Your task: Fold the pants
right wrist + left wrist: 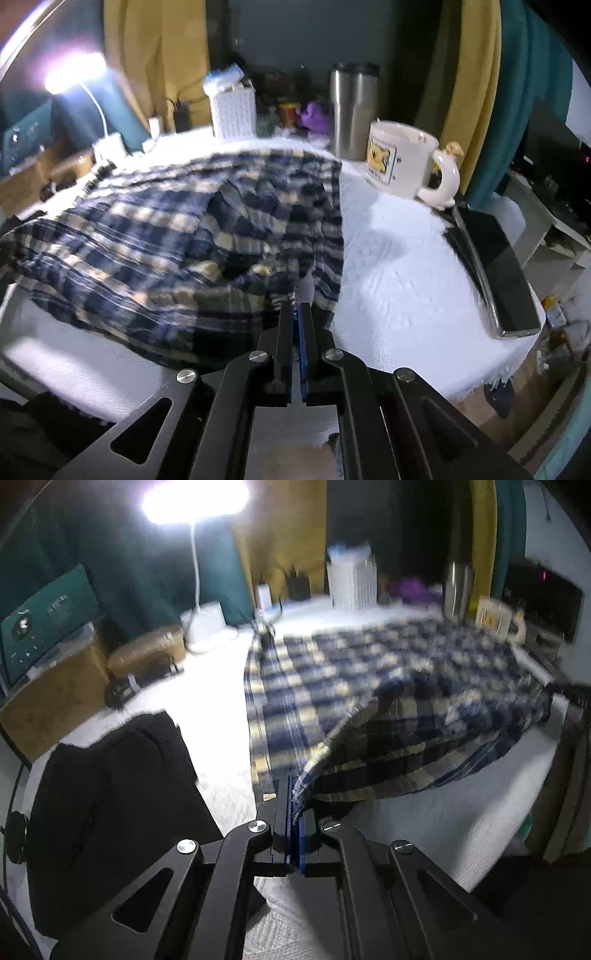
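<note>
Blue and cream plaid pants (369,701) lie spread on a white textured cloth (221,746) over the table. My left gripper (294,794) is shut on a lifted edge of the pants at their near side. In the right wrist view the pants (166,240) fill the left half, and my right gripper (297,310) is shut on their near right edge, which is bunched up. The fabric between both grippers is raised off the cloth and blurred.
A black garment (110,794) lies at the left. At the back stand a lit desk lamp (195,498), a white basket (234,110), a steel tumbler (352,110) and a white mug (406,162). A dark flat device (495,273) lies by the table's right edge.
</note>
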Available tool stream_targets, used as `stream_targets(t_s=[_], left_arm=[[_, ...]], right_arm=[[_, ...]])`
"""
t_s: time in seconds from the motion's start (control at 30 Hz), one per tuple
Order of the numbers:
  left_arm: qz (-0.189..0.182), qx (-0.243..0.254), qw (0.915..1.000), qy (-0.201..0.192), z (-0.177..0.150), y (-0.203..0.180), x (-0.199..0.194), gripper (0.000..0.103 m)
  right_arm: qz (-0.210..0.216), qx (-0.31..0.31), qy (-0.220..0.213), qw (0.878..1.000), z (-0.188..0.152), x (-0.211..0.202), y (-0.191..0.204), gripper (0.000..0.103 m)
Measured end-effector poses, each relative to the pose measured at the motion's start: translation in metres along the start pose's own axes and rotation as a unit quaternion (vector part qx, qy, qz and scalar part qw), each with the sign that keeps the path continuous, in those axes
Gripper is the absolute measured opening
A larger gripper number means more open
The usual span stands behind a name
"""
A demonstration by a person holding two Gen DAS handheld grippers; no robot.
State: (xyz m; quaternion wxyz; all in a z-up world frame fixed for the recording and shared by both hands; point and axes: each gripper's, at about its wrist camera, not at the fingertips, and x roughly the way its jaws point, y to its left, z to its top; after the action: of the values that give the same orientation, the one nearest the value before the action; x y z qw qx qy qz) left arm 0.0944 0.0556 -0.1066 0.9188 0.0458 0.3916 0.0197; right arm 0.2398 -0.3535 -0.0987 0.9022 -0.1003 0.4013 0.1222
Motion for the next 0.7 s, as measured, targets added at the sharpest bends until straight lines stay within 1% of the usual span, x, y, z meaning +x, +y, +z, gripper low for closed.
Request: stream_targets(t_s=[0.03, 0.07, 0.1, 0.13, 0.17, 0.2, 0.23, 0.27, 0.3, 0.33, 0.4, 0.53, 0.6, 0.63, 0.67, 0.7], left_arm=[[0.001, 0.005, 0.9999, 0.01, -0.003, -0.003, 0.006, 0.001], [0.0, 0.006, 0.9999, 0.014, -0.005, -0.004, 0.008, 0.001], [-0.001, 0.005, 0.9999, 0.016, -0.006, -0.004, 0.009, 0.001], [-0.002, 0.001, 0.9999, 0.016, -0.006, -0.002, 0.01, 0.001], [-0.002, -0.004, 0.9998, 0.017, -0.007, 0.0, 0.011, 0.001], [-0.002, -0.007, 0.9998, 0.017, -0.006, 0.001, 0.011, 0.001], [-0.002, -0.009, 0.9998, 0.015, -0.006, 0.002, 0.011, 0.001], [-0.002, -0.008, 0.9999, 0.014, -0.006, 0.002, 0.011, 0.001], [-0.004, -0.008, 0.9999, 0.013, -0.005, 0.002, 0.01, 0.001], [-0.006, -0.006, 0.9999, 0.01, -0.005, 0.001, 0.009, 0.001], [-0.009, 0.0, 1.0, -0.004, -0.004, -0.001, 0.004, 0.001], [-0.016, 0.0, 0.9995, -0.026, 0.001, 0.0, -0.005, 0.001], [-0.019, 0.002, 0.9993, -0.034, 0.002, 0.0, -0.008, 0.001], [-0.021, 0.003, 0.9992, -0.034, 0.002, -0.001, -0.008, 0.001], [-0.022, 0.004, 0.9992, -0.034, 0.001, -0.001, -0.007, 0.001], [-0.022, 0.004, 0.9992, -0.033, 0.0, -0.001, -0.007, 0.001]], right_arm=[[-0.003, -0.003, -0.009, 1.0, -0.002, 0.003, -0.003, 0.004], [-0.01, 0.0, -0.009, 1.0, -0.002, 0.003, -0.005, 0.005], [-0.027, -0.001, -0.003, 1.0, -0.002, 0.004, -0.007, 0.011], [-0.05, -0.003, 0.005, 0.999, -0.003, 0.006, -0.01, 0.029], [-0.075, 0.001, 0.003, 0.997, -0.003, 0.006, -0.014, 0.046], [-0.106, 0.01, 0.003, 0.994, -0.004, 0.006, -0.021, 0.082], [-0.115, 0.031, 0.011, 0.993, -0.005, 0.006, -0.033, 0.098], [-0.095, 0.051, 0.021, 0.994, -0.005, 0.005, -0.042, 0.099], [-0.074, 0.067, 0.016, 0.995, -0.007, 0.001, -0.049, 0.099], [-0.071, 0.07, 0.003, 0.995, -0.008, -0.006, -0.051, 0.099], [-0.069, 0.055, -0.018, 0.996, -0.009, -0.018, -0.046, 0.099], [0.004, 0.031, -0.053, 0.998, -0.003, -0.037, -0.025, 0.099], [0.025, 0.007, -0.052, 0.998, 0.001, -0.033, -0.009, 0.099], [0.033, -0.006, -0.045, 0.998, 0.001, -0.027, 0.0, 0.097], [0.039, -0.013, -0.042, 0.998, 0.001, -0.023, 0.005, 0.093], [0.055, -0.017, -0.033, 0.998, 0.001, -0.013, 0.01, 0.079]])
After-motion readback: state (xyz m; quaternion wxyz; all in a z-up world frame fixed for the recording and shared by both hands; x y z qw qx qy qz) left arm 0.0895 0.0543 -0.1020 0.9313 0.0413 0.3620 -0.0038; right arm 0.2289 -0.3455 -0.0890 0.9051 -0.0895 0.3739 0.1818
